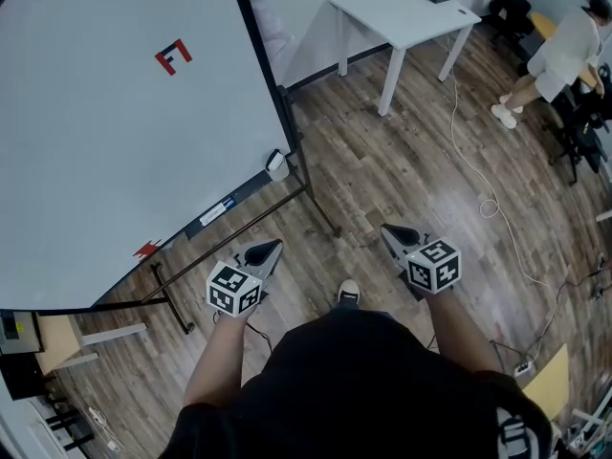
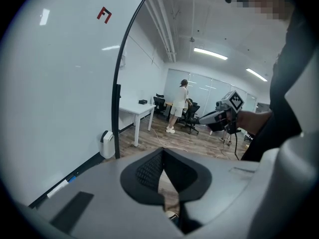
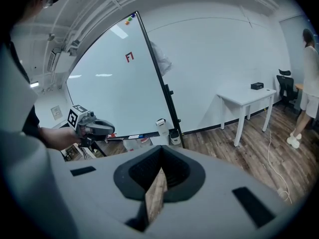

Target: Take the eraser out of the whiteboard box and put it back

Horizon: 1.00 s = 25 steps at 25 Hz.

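step, seemingly approach: left tool (image 1: 273, 249) and right tool (image 1: 392, 231), jaws together and empty, well apart from whiteboard box (image 1: 276, 164); next likely needs reaching, opening.

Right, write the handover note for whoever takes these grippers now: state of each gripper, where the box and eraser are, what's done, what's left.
Left gripper: jaws shut, nothing between them.
Right gripper: jaws shut, empty.
Whiteboard box: white, low at the right edge of the whiteboard, ahead of both grippers and well clear of them.
Eraser: not visible; probably inside the box, but this cannot be told.
Done: nothing that shows.
Left: approach the box, take the eraser out, put it back.
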Motion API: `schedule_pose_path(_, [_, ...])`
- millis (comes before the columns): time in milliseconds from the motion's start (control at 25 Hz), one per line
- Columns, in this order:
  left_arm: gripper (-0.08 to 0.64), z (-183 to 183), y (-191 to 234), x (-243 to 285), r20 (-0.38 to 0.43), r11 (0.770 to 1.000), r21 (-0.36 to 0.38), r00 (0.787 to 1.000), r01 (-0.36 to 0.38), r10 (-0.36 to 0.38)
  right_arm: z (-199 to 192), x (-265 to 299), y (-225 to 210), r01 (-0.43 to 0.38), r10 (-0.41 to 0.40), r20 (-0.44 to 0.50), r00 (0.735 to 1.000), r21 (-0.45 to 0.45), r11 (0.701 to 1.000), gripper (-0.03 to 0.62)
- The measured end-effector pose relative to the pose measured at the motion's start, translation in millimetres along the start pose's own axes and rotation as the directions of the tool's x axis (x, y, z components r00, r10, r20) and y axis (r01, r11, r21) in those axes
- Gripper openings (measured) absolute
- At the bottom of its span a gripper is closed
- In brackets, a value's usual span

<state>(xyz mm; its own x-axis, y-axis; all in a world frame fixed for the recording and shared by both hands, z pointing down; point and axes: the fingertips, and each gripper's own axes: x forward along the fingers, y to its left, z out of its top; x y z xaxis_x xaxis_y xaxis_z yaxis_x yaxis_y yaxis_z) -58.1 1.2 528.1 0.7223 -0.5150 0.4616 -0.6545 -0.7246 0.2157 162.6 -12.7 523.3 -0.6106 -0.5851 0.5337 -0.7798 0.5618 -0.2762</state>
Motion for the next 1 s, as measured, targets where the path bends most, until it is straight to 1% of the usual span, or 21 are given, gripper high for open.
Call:
schedule_pose_path(440, [0.012,28.2,16.9,19.4,0.008,0.997,0.013,0.997,-0.072,0.072,32.1,26.9,-23.1,-0.093,0.092,-0.017,0.996,-0.086,0.992,-0.005])
schedule_pose_path(600, [0.012,40.3,22.8,19.7,0.026,0.994,0.010,0.994,-0.105,0.105,51.8,31.5,-29.2,-0.132,0.132,-0.003,0.991,-0.107,0.985,-0.005])
schedule_pose_path(840, [0.012,46.2,25.5,23.8,0.046,0.988,0.013,0.987,-0.152,0.151,67.5,33.8,-44.7,-0.129,0.132,0.010,0.991,-0.152,0.980,-0.005])
schedule_pose_path(1000, [0.012,52.3,23.9,23.8,0.057,0.986,0.016,0.985,-0.164,0.163,75.5,32.0,-46.2,-0.125,0.128,0.008,0.992,-0.186,0.975,-0.005])
